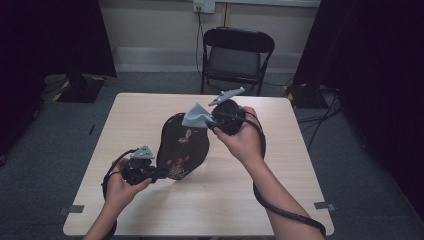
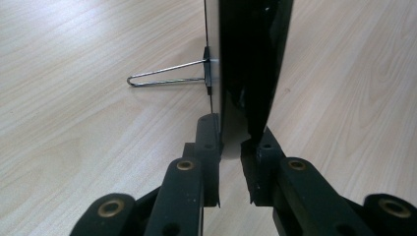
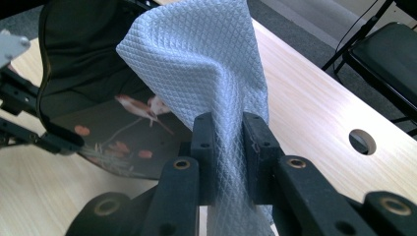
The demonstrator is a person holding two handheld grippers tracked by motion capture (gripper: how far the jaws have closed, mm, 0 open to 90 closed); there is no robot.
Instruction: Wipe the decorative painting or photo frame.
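1. The mirror (image 1: 181,146) (a dark glossy oval plate with a flower print; it may be a framed picture) stands on edge near the middle of the table (image 1: 150,215), tilted back, its wire stand (image 2: 164,78) resting on the wood behind it.
2. The left gripper (image 1: 159,173) holds the mirror by its lower edge, on the side toward the table's near edge. In the left gripper view the jaws are pressed onto the thin rim from both faces, pinching it.
3. The cloth (image 1: 196,116), pale blue with a diamond weave, sits against the mirror's top edge. The right gripper (image 1: 212,121) pinches a gathered fold of it; in the right gripper view the fabric is squeezed between the closed jaws and fans out above them.
4. Step in hand, as I judge it: wiping the mirror's face, with the cloth now at the upper rim, either at the end of a stroke or about to start one.
5. The next move calls for laying the loose part of the cloth flat on the glossy face and drawing it down toward the flowers, lightly enough that the mirror does not twist out of the left gripper's hold.
6. Farther off, a black folding chair (image 1: 237,52) stands beyond the table's far edge.
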